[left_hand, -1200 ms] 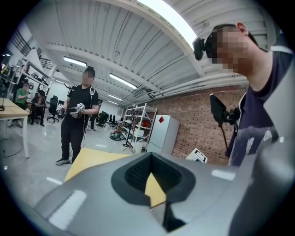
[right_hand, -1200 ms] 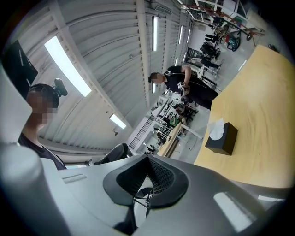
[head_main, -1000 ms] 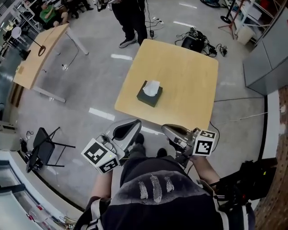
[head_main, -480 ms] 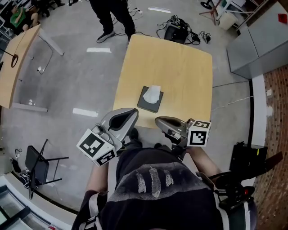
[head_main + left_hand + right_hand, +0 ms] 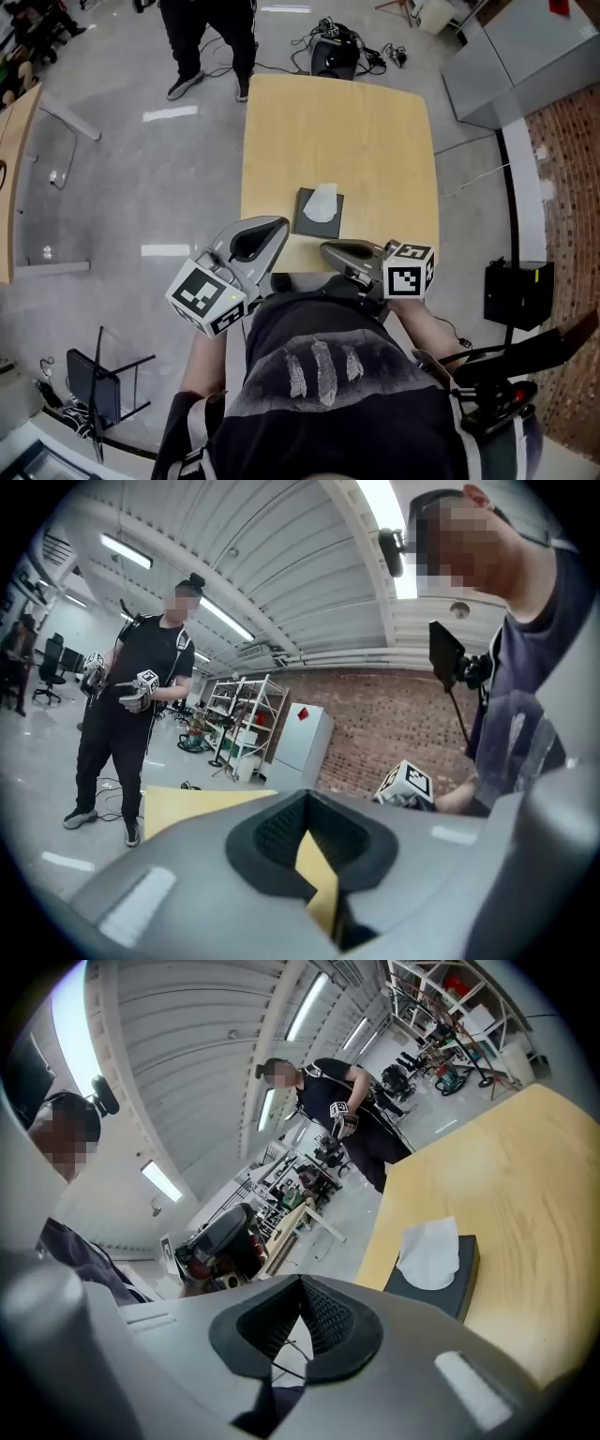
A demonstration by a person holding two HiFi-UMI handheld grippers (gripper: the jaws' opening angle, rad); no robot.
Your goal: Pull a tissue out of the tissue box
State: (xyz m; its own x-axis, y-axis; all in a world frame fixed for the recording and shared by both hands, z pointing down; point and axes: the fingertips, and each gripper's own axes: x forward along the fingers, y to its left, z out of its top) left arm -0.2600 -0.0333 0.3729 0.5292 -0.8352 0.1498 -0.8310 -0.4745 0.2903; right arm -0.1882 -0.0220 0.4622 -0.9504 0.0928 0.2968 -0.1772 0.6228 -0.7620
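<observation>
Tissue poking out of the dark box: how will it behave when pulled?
The tissue stands crumpled and thin, so it is probably floppy, light and easy to tear. The box looks low, with nothing holding it on the table; it may slide or lift with the pull.

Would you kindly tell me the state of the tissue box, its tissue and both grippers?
tissue box, flat on the table, untouched
tissue, poking out of the box top, not pulled
left gripper, shut, empty
right gripper, shut, empty
</observation>
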